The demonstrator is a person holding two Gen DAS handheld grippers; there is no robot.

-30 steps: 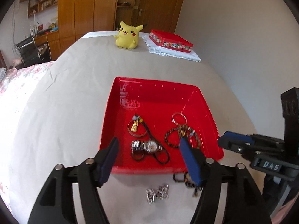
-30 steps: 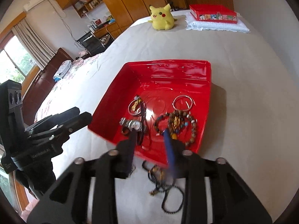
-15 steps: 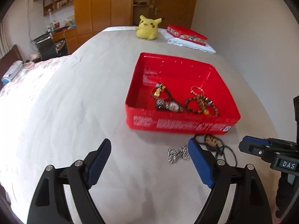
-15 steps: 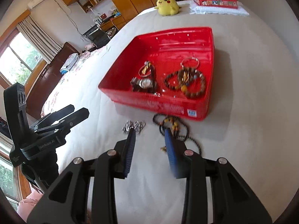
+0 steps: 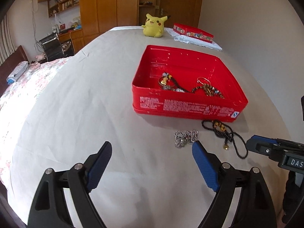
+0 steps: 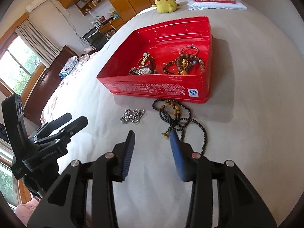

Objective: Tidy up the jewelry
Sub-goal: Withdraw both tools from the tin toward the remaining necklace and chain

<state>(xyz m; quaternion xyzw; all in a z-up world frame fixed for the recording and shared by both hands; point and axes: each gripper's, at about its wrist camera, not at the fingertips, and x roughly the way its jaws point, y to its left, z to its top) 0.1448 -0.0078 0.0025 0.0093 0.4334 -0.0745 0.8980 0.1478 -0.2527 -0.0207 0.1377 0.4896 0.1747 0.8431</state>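
A red tin tray [image 5: 186, 108] [image 6: 152, 89] lies on the bed and holds a watch [image 6: 142, 71], a bead bracelet [image 6: 182, 64] and a gold charm on a cord [image 6: 145, 60]. In front of it, on the sheet, lie a silver chain [image 5: 185, 137] [image 6: 133, 115] and a black bead necklace [image 5: 226, 134] [image 6: 178, 114]. My left gripper [image 5: 152, 144] hovers low over the sheet, jaws opening wide, empty, with the chain just beyond its right fingertip. My right gripper [image 6: 152, 133] is opening; the necklace's gold end lies by its right fingertip, untouched.
A yellow plush toy [image 5: 153, 27] and a red tin lid on a white cloth [image 5: 192, 32] sit at the bed's far end. A wall runs along the right. A chair and desk [image 5: 53, 45] stand beyond the bed's left edge.
Both grippers have drawn back from above the tray and sunk toward the sheet in front of it. Both pairs of jaws stand wider than before.
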